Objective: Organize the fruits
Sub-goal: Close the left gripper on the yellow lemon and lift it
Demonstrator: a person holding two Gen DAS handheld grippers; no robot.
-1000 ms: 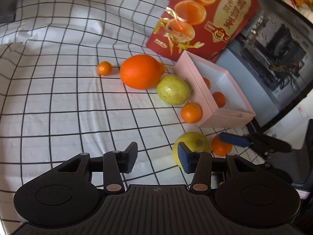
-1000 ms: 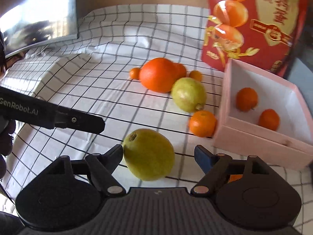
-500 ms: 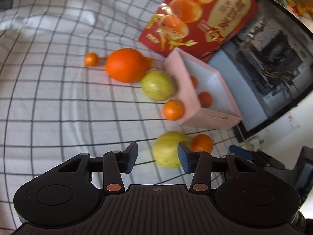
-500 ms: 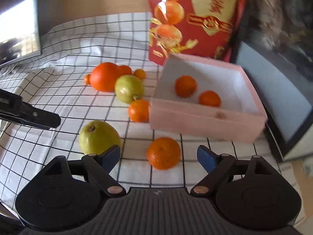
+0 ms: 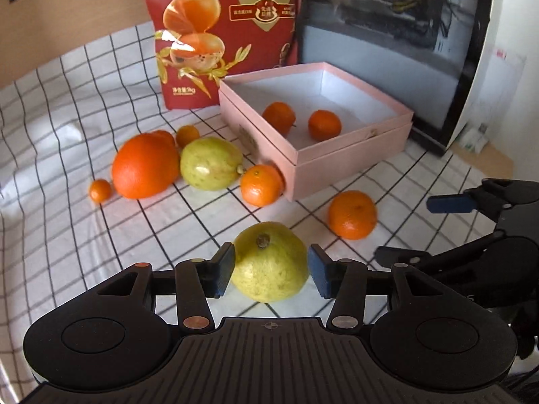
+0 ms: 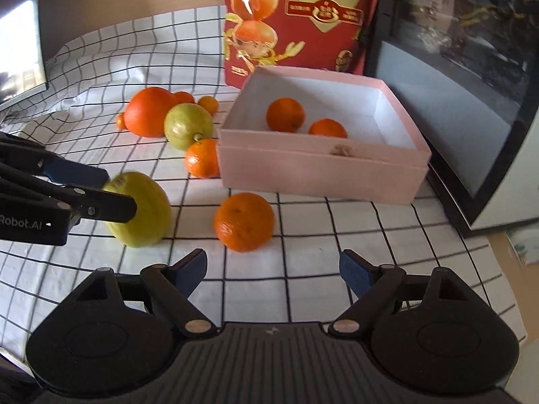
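Red bag [image 5: 232, 17], big gold letters: I read "蛋", with a cut-off character above it.
Red bag, small white print at its lower left: too small for me to read.
Red bag, round emblem with banner: characters too blurred to read.
My left tongs [image 6: 64, 217], white lettering on the side: "Robot.AI", its start cut off at the frame's edge.

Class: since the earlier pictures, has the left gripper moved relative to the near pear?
Yes. The left gripper has shifted onto the pear, which now sits between its just-opening jaws instead of beyond its right finger.
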